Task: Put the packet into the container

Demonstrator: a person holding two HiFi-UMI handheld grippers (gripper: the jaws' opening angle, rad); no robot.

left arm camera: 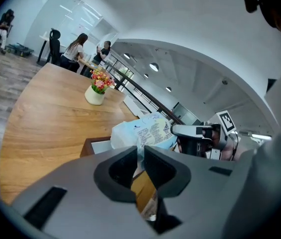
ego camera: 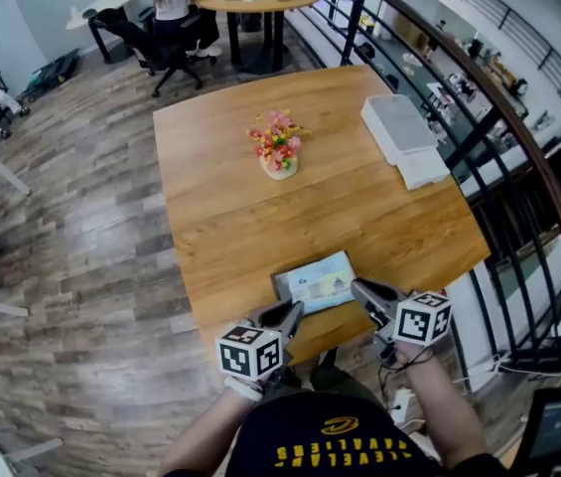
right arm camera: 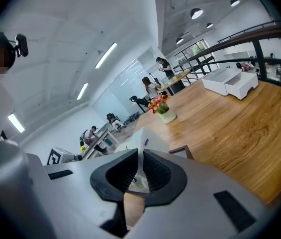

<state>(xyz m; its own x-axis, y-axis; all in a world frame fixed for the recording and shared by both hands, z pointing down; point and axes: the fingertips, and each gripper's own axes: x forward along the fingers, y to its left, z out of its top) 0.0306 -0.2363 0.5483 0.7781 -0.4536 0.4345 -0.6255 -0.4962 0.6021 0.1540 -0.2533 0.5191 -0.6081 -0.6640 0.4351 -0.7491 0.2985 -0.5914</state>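
Left tool (left arm camera: 139, 159) pinched shut on one edge of the packet (left arm camera: 145, 129); right tool (right arm camera: 140, 169) clamped on the opposite edge. Packet spans between the two tools, just above the container (left arm camera: 88, 144), which sits directly ahead on the surface (ego camera: 220, 197). I judge it light, soft, crinkly film, likely slippery. Hold the flat sealed edges, not the belly.

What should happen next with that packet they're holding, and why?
The left hand-held gripper and right hand-held gripper each pinch an edge of the packet, which seems to hang just above the container. So the next move is probably to lower both together until the packet settles inside its walls.
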